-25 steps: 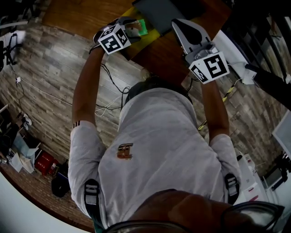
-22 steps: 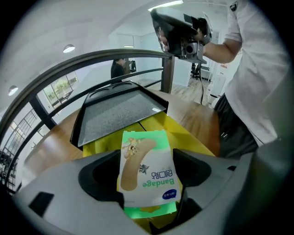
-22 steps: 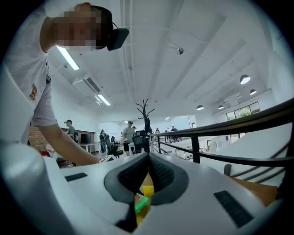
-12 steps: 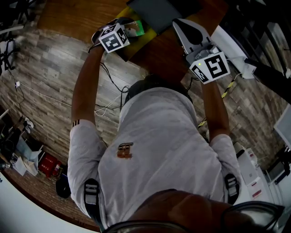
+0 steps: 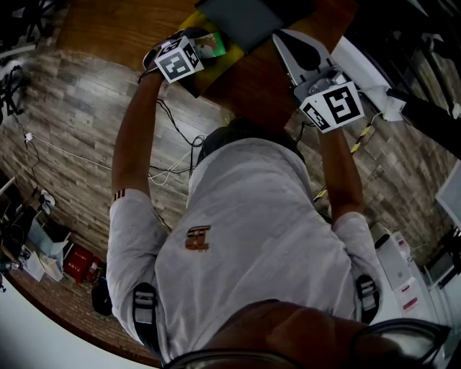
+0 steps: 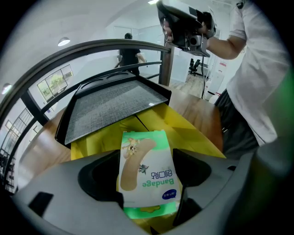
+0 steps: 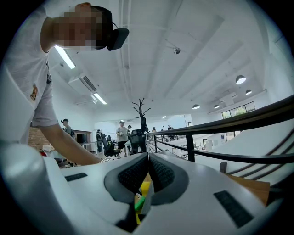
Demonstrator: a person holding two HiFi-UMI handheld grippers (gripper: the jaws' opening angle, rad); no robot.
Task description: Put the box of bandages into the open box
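My left gripper [image 6: 147, 159] is shut on the box of bandages [image 6: 146, 176], a white and green carton printed with a plaster and "Bandage". It hangs just over the near edge of the open yellow box [image 6: 183, 131], whose dark grey lid [image 6: 112, 105] stands tilted up behind. In the head view the left gripper [image 5: 194, 42] holds the bandage box [image 5: 212, 46] at the yellow box [image 5: 235, 55], under its lid [image 5: 241, 20]. My right gripper [image 5: 285, 39] hovers to the right over the table, shut and empty, its ribbed pads [image 7: 135, 172] pressed together.
The boxes rest on a brown wooden table [image 5: 248, 90]. A dark metal railing [image 6: 92, 48] curves behind the table. Cables [image 5: 169, 119] trail over the plank floor at the left. Several people stand far off in the room [image 7: 121, 135].
My left gripper has carried the bandage box a little farther forward, closer over the yellow box. The right gripper has stayed nearly in place.
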